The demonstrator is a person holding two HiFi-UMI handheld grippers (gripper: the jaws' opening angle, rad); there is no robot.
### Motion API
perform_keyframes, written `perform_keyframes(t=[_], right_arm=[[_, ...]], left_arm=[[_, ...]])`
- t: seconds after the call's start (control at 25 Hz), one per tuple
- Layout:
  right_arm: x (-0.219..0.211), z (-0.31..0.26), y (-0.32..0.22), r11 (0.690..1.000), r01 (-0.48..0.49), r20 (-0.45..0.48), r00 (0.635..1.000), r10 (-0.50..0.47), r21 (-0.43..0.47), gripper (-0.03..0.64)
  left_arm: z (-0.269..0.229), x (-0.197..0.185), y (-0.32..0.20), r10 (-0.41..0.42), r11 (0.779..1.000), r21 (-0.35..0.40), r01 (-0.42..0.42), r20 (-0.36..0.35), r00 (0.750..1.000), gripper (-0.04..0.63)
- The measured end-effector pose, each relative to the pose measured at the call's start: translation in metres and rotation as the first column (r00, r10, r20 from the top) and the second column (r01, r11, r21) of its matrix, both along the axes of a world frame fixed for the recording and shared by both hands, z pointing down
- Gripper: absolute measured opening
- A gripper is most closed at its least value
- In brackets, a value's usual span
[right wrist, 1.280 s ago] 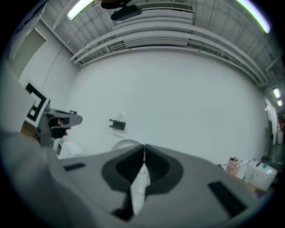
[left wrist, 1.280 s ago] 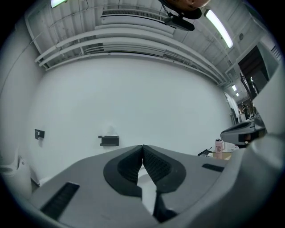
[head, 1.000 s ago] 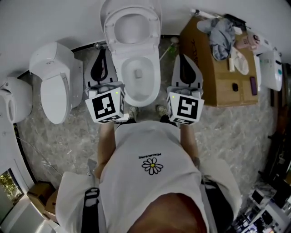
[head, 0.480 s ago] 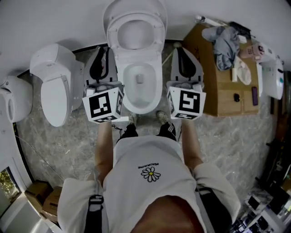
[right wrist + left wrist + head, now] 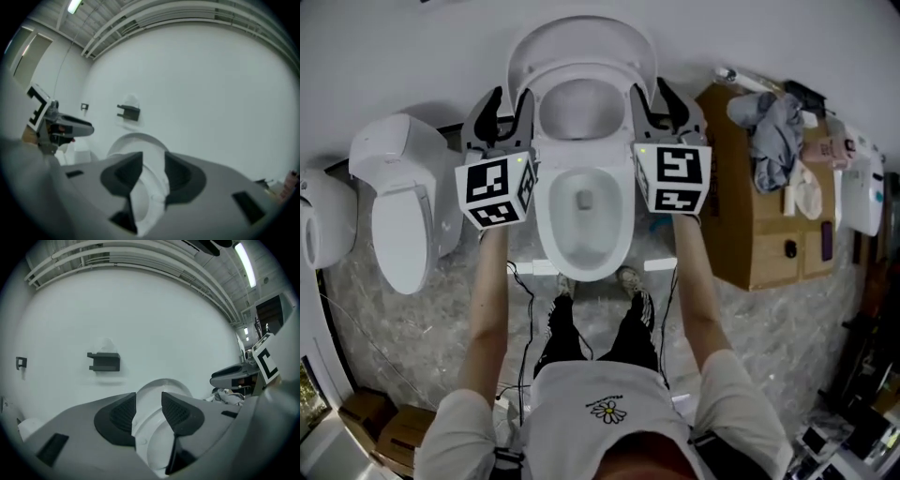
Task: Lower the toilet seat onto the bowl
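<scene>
At the back of the toilet now, both tools arrive together! A second ago they hung low beside the front of the bowl. Now the person has leaned in and carried them up either side of it. The left gripper flanks one edge of the toilet seat and the right gripper flanks the other. The seat stands raised against its lid, back at the wall, nowhere near down yet.

And look at the jaws: clenched a moment back, they have just been opening, and both now stand spread wide. Each gripper's own view shows white seat edge in the gap between its dark pads, with nothing pinched that I can make out.

So this reads as the set-up for the grab. I judge the next call is to close on the two edges and tip the seat forward evenly. An uneven pull could twist it on its hinge.
</scene>
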State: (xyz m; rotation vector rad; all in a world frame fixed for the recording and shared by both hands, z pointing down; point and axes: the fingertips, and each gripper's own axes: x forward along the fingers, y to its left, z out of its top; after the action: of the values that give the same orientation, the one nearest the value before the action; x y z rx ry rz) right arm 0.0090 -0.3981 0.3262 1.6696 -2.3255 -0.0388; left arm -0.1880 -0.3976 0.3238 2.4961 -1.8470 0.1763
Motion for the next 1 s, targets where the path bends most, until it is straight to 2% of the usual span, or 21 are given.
perform_keyframes(t=[0.16, 0.36, 0.72, 1.0], right_arm=[[-0.007, 0.044, -0.042, 0.998, 0.006, -0.016, 1.0, -0.007, -0.058, 0.149], [-0.004, 0.089, -0.075, 0.992, -0.022, -0.075, 0.997, 0.013, -0.123, 0.155], [-0.008, 0.113, -0.098, 0.989, -0.023, -0.142, 0.99, 0.002, -0.149, 0.155], [-0.01, 0.118, -0.105, 0.992, -0.032, -0.178, 0.984, 0.009, -0.124, 0.155]], left_arm=[[0.052, -0.005, -0.04, -0.015, 0.996, -0.09, 0.018, 0.035, 0.999, 0.178], [0.092, 0.003, -0.067, 0.003, 0.989, -0.148, 0.009, 0.075, 0.997, 0.178], [0.121, -0.002, -0.093, -0.009, 0.982, -0.187, 0.029, 0.106, 0.994, 0.176], [0.131, -0.003, -0.102, -0.026, 0.981, -0.186, 0.051, 0.134, 0.991, 0.133]])
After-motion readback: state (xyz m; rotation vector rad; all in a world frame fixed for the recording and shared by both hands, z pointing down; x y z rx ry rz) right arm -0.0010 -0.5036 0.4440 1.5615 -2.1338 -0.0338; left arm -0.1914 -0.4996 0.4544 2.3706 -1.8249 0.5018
